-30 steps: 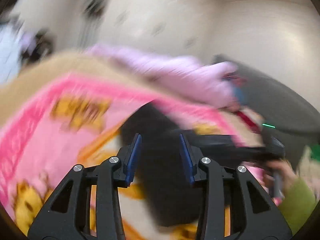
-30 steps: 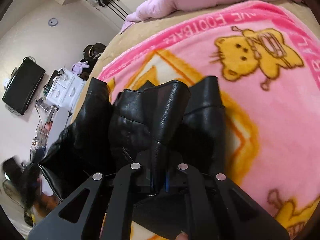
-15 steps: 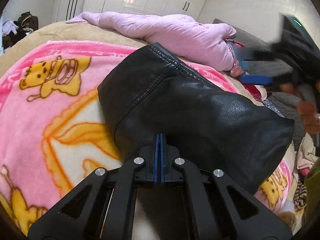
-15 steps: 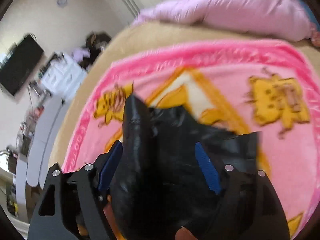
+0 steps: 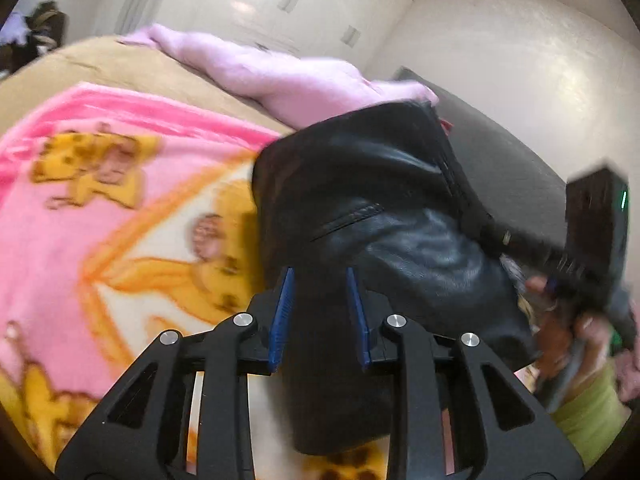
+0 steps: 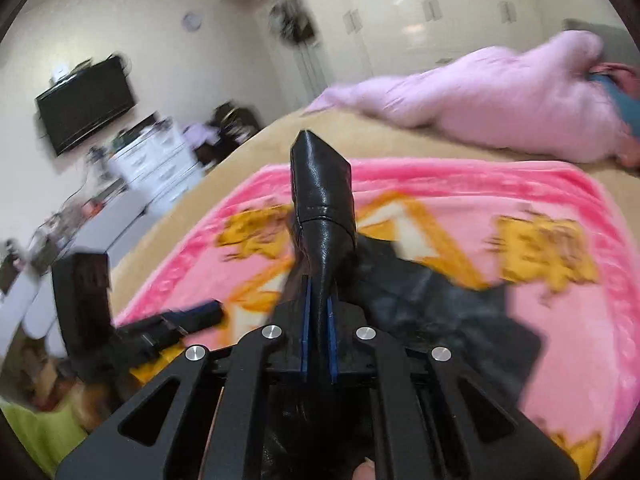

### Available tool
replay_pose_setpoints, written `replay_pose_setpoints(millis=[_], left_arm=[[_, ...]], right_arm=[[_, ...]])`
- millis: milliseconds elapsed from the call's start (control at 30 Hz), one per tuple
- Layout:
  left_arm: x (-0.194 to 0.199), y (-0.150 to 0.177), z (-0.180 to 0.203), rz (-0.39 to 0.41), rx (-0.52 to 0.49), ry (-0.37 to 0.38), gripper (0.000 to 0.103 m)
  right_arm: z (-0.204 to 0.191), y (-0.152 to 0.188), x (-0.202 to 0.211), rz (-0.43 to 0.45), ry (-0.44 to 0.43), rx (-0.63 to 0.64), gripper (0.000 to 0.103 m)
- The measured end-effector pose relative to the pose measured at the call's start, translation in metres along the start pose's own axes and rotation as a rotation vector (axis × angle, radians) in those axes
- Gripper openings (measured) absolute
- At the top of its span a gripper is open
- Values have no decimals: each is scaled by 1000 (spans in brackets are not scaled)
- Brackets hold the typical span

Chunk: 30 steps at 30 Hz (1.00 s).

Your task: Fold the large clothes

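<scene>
Black leather jacket (image 6: 320, 208) is pinched in the right tool (image 6: 319, 340); the left tool (image 5: 320, 316) seems spread, just opening.

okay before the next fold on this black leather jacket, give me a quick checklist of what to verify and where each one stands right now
1. Right hand-held gripper clamped on the black leather jacket: ok, a fold of leather stands up between its pads.
2. Left hand-held gripper gripping: not ok, its jaws have just been opening and stand apart over the leather.
3. Jacket on the pink cartoon blanket: ok.
4. Pink padded coat apart from the jacket: cannot tell; it overlaps the jacket in the left wrist view.
5. Jacket lying flat for folding: not ok, it is bunched and partly lifted.
</scene>
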<state>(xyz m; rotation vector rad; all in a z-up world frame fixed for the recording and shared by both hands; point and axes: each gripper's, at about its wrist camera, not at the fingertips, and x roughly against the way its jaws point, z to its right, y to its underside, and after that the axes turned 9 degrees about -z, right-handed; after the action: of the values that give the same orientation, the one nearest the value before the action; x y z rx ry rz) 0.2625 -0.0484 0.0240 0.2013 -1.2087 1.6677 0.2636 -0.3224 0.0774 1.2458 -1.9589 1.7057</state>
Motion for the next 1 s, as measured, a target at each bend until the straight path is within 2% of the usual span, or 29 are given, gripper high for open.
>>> replay_pose_setpoints(millis=[67,133,167,233,300,433,500,567,600,633,700,767,800,833,900,933,1000], left_arm=[[-27,0,32,-78,-92,-10,19],[-57,4,57,-170,-160,0,24],[-75,8,68,-220,-183,-17,25],[-96,16,82,-266,-227,-65,27],[-110,23,93,-277,-269,-101,32],[-117,24,93,-244,-266,-125,34],[-112,23,91,-239,-242,-102,35],[-108,22,87,-233,-241,-105,35],[-108,23,87,-231,-247,-111,35],[-107,23,86,-230,-246,-111,35],[-107,24,85,-224,-236,-103,35],[-107,24,86,-220,-239,-108,35],[-107,24,86,-218,-240,-108,35],[-106,25,86,-217,-239,-105,36],[-105,25,86,-213,-245,-103,39],[-105,25,85,-211,-245,-100,39],[-103,24,86,-192,-251,-117,39]], right_arm=[[38,34,14,34,19,-102,6],[74,74,14,35,32,-250,6],[82,86,12,30,38,-304,6],[103,113,-4,-27,66,-439,6],[118,125,-19,-59,69,-517,7],[117,114,-29,-107,107,-500,12],[114,111,-20,-87,129,-504,36],[117,112,-1,-14,198,-535,91],[124,112,6,6,244,-577,97],[132,111,6,8,235,-605,97],[146,107,4,-13,165,-656,97],[151,94,-11,-106,129,-650,97],[150,87,-17,-123,122,-634,97],[145,80,-22,-126,114,-617,89],[134,66,-31,-160,125,-570,59],[124,58,-33,-150,112,-538,24],[107,41,-27,-105,93,-455,17]])
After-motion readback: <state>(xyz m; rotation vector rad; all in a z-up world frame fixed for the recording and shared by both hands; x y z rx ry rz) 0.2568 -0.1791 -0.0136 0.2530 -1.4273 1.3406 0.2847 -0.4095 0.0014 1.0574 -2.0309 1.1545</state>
